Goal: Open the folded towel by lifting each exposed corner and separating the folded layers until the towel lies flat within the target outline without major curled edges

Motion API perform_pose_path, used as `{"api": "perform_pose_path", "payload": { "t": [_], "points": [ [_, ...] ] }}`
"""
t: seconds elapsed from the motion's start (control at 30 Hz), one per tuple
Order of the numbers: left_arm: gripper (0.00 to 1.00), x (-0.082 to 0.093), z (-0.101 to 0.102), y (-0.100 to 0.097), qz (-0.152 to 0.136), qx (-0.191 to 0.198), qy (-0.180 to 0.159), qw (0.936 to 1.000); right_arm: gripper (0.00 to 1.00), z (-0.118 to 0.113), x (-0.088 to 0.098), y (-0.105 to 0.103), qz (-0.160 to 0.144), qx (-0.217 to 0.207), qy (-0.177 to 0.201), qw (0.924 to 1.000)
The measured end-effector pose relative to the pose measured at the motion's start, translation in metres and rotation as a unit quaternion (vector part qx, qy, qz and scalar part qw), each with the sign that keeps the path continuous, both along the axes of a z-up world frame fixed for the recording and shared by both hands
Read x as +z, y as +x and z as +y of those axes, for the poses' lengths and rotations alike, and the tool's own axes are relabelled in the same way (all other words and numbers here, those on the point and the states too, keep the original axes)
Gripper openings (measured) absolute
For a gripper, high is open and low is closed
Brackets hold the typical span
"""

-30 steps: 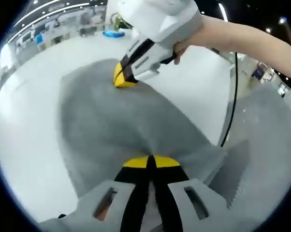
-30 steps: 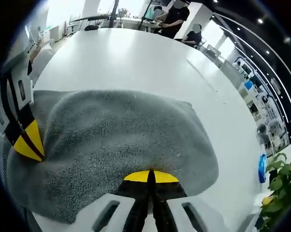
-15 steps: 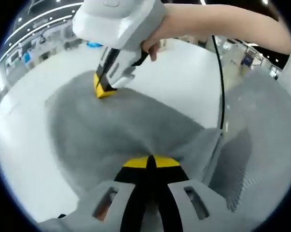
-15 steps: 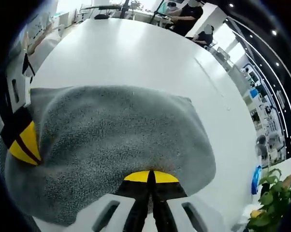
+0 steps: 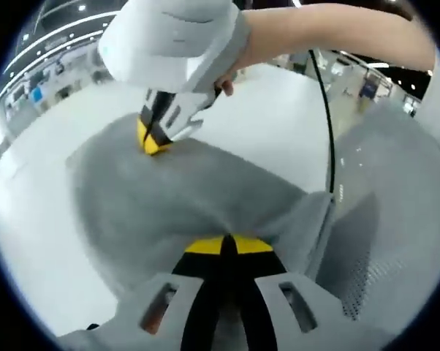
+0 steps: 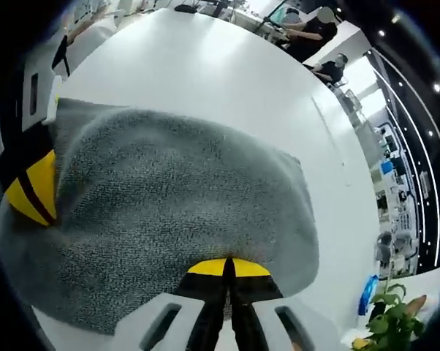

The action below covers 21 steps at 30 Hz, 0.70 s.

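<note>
Both of my grippers pinch the gray towel (image 5: pixel 169 197) along one edge, lifting a layer of it above the white table (image 5: pixel 30 212).

Left gripper view: my left gripper (image 5: pixel 228 246) has its 2 yellow-tipped jaws pressed together on the near edge of the towel, with cloth bunching at the tips. My right gripper (image 5: pixel 153 140) comes in from above, held by a hand (image 5: pixel 227 77), its tips closed on the far part of the same edge. A black cable (image 5: pixel 330 139) hangs beside a sleeve on the right.

Right gripper view: my right gripper (image 6: pixel 228 268) is clamped on the towel (image 6: pixel 183 205), which drapes forward onto the table (image 6: pixel 205 80). My left gripper (image 6: pixel 31 191) bites the edge at the left. A plant (image 6: pixel 384 322) stands at the lower right, and people sit at the far end of the table.

I see no target outline, so placement cannot be judged.

Risks, in my judgement: if either pinch holds 2 layers and not 1, the fold travels with the lift and does not open. Uneven spreading of the 2 grippers could drag the towel askew. Slack between them could fall as a curled edge.
</note>
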<state>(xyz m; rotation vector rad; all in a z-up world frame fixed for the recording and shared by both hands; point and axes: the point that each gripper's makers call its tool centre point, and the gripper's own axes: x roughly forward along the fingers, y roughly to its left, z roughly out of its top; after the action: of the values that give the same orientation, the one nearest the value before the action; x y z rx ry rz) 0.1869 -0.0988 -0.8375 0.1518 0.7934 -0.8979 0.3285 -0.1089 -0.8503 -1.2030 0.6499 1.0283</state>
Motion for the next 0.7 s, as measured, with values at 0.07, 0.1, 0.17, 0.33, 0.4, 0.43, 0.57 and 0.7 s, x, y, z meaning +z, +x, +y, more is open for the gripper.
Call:
{"api": "perform_pose_path", "payload": {
  "t": [0.07,0.1,0.17,0.33,0.4,0.43,0.57,0.7],
  "points": [
    [0.03,0.003,0.003,0.003,0.005,0.009,0.002,0.9999,0.00,0.000,0.000,0.000,0.008,-0.014,0.012,0.9998],
    [0.03,0.005,0.002,0.006,-0.001,0.011,-0.001,0.9999,0.00,-0.001,0.001,0.002,0.015,-0.044,0.050,0.9976],
    [0.07,0.015,0.003,0.018,-0.026,0.036,-0.027,0.9987,0.00,-0.001,0.001,0.003,0.017,-0.062,0.079,0.9948],
    [0.08,0.019,0.049,0.054,-0.047,0.167,-0.012,0.9847,0.00,-0.002,0.004,0.000,-0.039,-0.018,0.145,0.9885],
    [0.08,0.016,0.069,0.061,-0.045,0.211,-0.003,0.9765,0.00,-0.003,0.004,-0.001,-0.048,-0.025,0.168,0.9843],
    [0.08,0.011,0.082,0.062,-0.031,0.242,0.004,0.9699,0.00,-0.003,0.005,0.000,-0.042,-0.043,0.184,0.9810],
    [0.08,0.009,0.104,0.067,-0.005,0.308,-0.015,0.9511,0.00,-0.003,0.006,0.003,0.010,-0.116,0.239,0.9642],
    [0.08,0.007,0.130,0.074,-0.001,0.349,0.010,0.9371,0.06,-0.012,0.019,0.002,0.032,-0.172,0.270,0.9468]
  ]
}}
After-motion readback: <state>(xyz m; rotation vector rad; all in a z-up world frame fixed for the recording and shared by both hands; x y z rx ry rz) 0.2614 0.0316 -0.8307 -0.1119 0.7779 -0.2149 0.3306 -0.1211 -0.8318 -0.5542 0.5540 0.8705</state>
